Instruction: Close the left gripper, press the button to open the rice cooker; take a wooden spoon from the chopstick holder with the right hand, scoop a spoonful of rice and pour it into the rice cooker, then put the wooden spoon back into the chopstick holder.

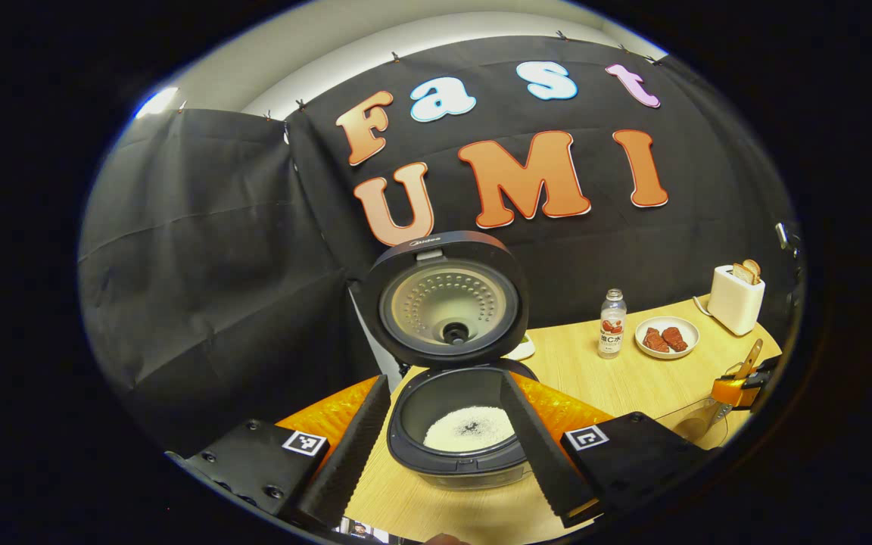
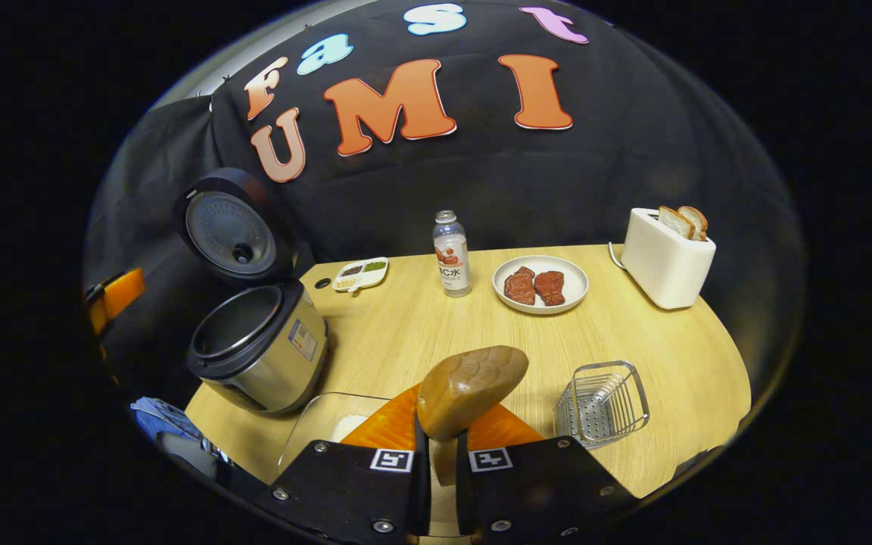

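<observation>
Ahead of my spread left gripper [image 1: 447, 439], the rice cooker [image 1: 455, 424] stands open, rice inside. My right gripper [image 2: 442, 454] pinches the wooden spoon [image 2: 470, 390] — the chopstick holder [image 2: 604, 401] sits just right. A loose, tilted handle could miss the basket — or tip it.

wooden spoon [image 2: 471, 390] handle hidden between jaws, labels unreadable

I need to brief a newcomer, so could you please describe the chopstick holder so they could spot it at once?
Start at the wooden table and find the white toaster on its far right. Nearer the camera stands the chopstick holder, beside the wooden spoon held in the right gripper. It is the one metal wire basket there.
</observation>
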{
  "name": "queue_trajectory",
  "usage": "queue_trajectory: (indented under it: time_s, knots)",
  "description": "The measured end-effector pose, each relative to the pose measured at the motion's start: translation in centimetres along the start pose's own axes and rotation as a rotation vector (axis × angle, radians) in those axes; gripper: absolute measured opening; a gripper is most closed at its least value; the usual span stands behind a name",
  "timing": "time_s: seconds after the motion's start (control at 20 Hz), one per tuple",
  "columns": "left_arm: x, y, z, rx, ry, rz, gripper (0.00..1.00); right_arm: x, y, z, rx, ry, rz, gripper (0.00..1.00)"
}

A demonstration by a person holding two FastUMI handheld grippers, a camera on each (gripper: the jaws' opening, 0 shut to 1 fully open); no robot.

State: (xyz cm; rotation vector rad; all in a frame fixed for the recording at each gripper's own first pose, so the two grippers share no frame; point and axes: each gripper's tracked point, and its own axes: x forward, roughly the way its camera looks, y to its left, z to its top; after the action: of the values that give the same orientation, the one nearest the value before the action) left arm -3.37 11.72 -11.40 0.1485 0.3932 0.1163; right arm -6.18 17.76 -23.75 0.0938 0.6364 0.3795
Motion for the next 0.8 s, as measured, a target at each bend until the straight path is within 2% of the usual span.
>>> queue_trajectory:
  time_s: [0.3,0.4,0.65,0.8]
  knots:
    - [2.9,-2.1,-1.4,0.034,0.041,-0.102,0.99,0.4,-1.4,-1.9,0.003,-0.025,-0.156,0.13]
    - [3.6,-2.5,-1.7,0.057,0.045,-0.125,0.99,0.2,-1.6,-1.6,0.016,-0.073,-0.208,0.13]
    - [4.6,-3.4,-2.6,0.055,0.070,-0.175,0.99,0.4,-1.8,-2.2,0.028,-0.129,-0.262,0.13]
    - [5.0,-4.0,-2.8,0.062,0.076,-0.194,0.99,0.8,-1.3,-3.6,0.118,-0.076,-0.279,0.13]
